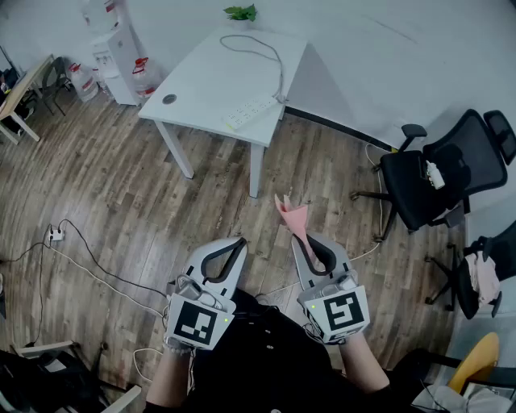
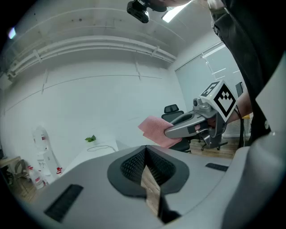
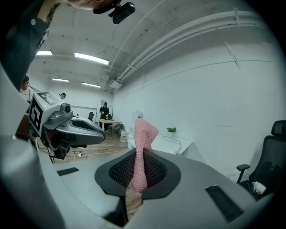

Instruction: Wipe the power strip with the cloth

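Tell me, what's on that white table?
A power strip near its front edge, a looping cable, a small plant at the back. Nothing covers them.

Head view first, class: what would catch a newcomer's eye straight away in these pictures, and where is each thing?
The pink mesh cloth stands up from the right gripper, pinched between its shut jaws, close in front of the person. Beside it the left gripper is shut on nothing. Far ahead, a long white power strip lies near the edge of the white table by the wall.
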`<state>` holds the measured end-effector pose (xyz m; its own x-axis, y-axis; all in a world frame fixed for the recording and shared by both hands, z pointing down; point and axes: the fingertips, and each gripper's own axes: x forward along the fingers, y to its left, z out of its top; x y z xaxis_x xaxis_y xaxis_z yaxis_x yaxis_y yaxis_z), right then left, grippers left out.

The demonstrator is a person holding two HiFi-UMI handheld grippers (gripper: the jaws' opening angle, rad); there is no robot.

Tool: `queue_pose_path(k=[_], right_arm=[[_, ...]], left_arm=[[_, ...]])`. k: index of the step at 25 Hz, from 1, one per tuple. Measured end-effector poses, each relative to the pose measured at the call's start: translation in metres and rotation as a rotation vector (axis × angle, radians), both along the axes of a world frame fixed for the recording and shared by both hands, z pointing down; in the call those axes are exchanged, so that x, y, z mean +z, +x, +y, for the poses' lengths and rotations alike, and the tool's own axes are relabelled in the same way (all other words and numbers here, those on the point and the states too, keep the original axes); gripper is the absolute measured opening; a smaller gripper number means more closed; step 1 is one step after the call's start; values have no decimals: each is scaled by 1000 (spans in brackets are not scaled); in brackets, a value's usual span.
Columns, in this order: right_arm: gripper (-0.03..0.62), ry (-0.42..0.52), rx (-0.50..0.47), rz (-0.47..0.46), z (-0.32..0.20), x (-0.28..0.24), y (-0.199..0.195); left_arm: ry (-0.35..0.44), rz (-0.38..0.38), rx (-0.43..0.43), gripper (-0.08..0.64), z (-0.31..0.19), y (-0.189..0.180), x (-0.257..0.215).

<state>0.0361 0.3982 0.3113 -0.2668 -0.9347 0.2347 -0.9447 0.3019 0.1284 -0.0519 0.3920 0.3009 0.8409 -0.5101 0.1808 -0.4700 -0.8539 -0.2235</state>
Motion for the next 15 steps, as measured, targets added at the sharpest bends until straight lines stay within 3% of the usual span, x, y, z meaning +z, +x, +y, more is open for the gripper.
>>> queue_pose_path(k=[15], right_arm=[[54,-3,-5,-7,0,1,12]], left_arm=[[5,-12,-52,14,-6,-5,0]])
